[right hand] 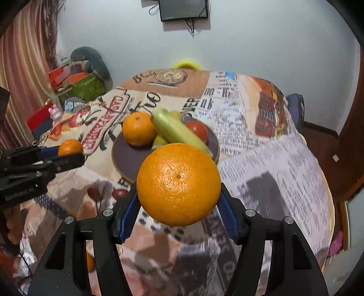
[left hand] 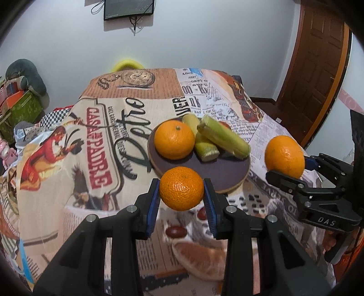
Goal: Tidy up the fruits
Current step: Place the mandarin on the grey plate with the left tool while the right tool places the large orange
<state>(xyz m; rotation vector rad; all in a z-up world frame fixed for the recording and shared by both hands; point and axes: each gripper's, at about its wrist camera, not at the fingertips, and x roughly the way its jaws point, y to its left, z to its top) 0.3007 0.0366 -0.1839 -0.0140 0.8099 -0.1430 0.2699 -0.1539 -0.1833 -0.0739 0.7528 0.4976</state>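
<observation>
Ahead of both claws, the table [left hand: 68,159] carries a dark plate [left hand: 218,173] already holding an orange and corn. The right claw [right hand: 178,205] grips a big orange [right hand: 178,184], the left claw [left hand: 181,193] a smaller orange [left hand: 181,188], both lifted, likely bound for the plate.

A printed cloth [left hand: 109,127] covers the surface, showing a pocket watch, newsprint columns, red lettering and a figure in red. On the pale wall [left hand: 204,41] hangs a dark screen [left hand: 128,9] with loose cables below it. A brown panelled wooden door [left hand: 318,68] stands at the right. At the left, a green box [right hand: 85,87] holds red and orange items, with a grey-green cushion [right hand: 91,59] behind it. A striped curtain [right hand: 25,75] hangs at the far left, and something yellow [left hand: 127,63] shows past the surface's far edge.
</observation>
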